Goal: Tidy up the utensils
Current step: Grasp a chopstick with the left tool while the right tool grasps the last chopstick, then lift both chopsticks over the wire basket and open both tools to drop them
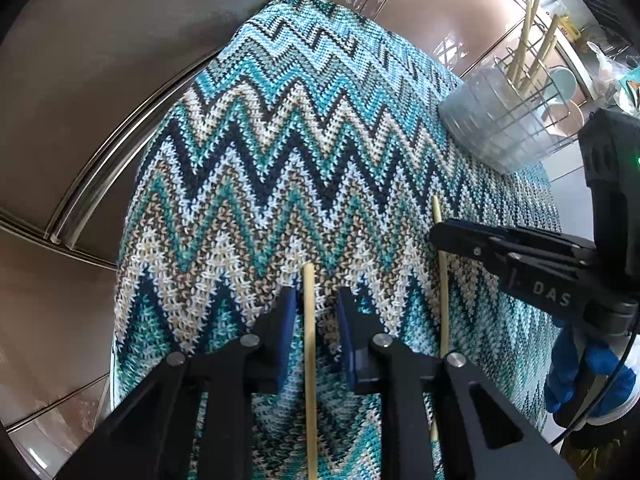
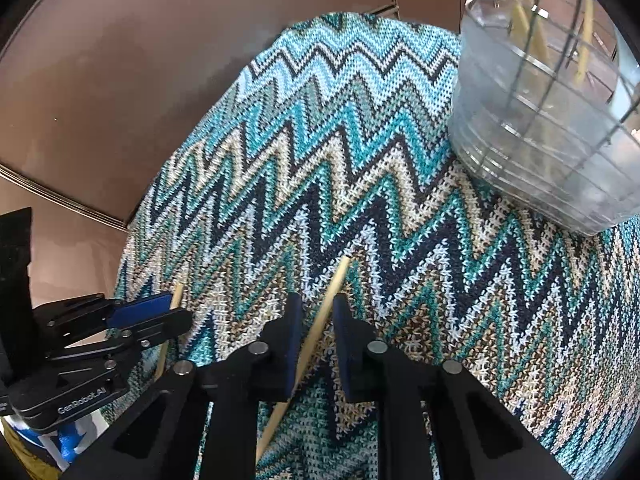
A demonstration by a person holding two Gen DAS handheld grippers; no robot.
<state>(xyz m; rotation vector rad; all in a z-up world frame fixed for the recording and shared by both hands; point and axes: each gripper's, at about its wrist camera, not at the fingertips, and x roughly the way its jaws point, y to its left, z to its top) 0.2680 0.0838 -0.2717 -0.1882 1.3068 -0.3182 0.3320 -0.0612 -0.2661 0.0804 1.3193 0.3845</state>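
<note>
Left wrist view, zigzag knitted mat on brown floor, both jaws narrowed around chopsticks.

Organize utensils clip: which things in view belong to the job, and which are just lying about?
Job:
- chopstick at the left gripper
- chopstick at the right gripper
- utensil holder
- chopsticks already standing in it

Lying about:
- zigzag knitted mat
- brown cabinet fronts

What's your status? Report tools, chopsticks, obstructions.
Left tool astride one chopstick, right tool astride second chopstick; gaps show at the pads. Both flat on mat. Holder off to the right, nothing in the way.
</note>
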